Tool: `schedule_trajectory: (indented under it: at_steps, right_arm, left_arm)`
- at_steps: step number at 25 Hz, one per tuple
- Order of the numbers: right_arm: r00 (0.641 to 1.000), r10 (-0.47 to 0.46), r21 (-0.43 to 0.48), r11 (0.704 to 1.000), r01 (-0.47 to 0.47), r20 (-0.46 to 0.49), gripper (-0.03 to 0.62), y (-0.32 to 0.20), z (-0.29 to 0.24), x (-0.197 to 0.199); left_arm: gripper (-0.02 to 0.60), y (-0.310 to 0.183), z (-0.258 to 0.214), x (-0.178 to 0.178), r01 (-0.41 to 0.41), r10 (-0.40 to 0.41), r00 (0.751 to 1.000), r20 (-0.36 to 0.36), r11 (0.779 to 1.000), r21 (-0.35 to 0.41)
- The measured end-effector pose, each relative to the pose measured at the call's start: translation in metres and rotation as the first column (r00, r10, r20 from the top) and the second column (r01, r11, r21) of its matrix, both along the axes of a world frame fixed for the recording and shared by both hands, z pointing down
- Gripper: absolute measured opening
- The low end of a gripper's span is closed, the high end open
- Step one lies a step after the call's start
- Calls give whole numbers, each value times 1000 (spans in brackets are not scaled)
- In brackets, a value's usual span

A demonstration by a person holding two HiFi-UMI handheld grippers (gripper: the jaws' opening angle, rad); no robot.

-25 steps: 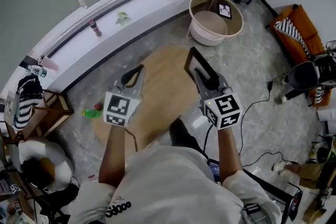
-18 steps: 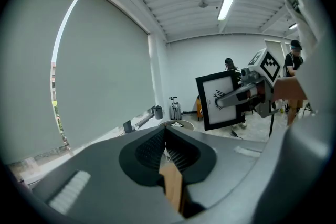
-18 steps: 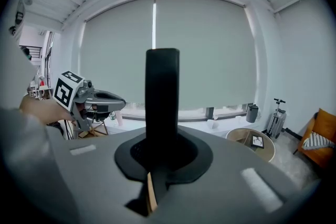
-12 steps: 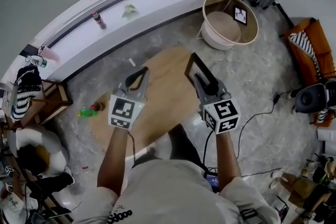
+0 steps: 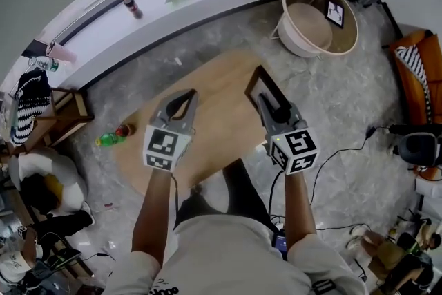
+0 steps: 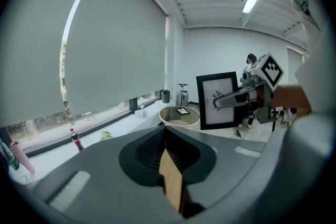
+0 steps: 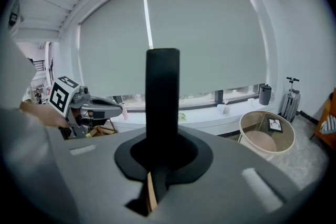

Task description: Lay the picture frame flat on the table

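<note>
**Both grippers lower over the table, frame upright**

Since a second ago, both grippers have sunk toward the oval wooden table (image 5: 214, 128), the right one bringing the picture frame (image 5: 264, 85) down with it.

Head view: the right gripper (image 5: 262, 99) is clamped on the black frame, which stands on edge above the table's right part. The left gripper (image 5: 188, 93) hovers beside it over the tabletop, apart from the frame. A round basket (image 5: 344, 38) sits on the floor beyond the table.

Left gripper view: the jaws are pressed together with nothing held, and a sliver of tabletop shows past them. Ahead, the frame hangs upright, its white picture facing this camera.

Right gripper view: the frame's dark edge rises straight up from between the closed jaws.
</note>
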State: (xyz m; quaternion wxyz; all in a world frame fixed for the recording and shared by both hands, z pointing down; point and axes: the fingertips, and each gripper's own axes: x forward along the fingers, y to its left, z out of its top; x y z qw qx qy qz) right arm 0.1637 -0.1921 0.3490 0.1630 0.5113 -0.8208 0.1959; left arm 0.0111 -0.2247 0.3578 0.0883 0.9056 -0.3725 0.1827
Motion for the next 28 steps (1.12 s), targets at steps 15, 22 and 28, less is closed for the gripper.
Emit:
schedule_trajectory:
  at_steps: [15, 22, 28]
  right_arm:
    - [998, -35, -163, 986, 42, 46, 15, -45, 130, 21]
    - [996, -69, -237, 968, 79, 49, 15, -50, 187, 23]
    - [994, -80, -307, 946, 98, 73, 15, -44, 224, 13]
  left_arm:
    - [11, -36, 120, 20, 60, -59, 998, 12, 985, -160]
    - [11, -40, 166, 31, 74, -75, 997, 4, 980, -185]
    - [11, -36, 202, 26, 95, -88, 995, 44, 975, -202]
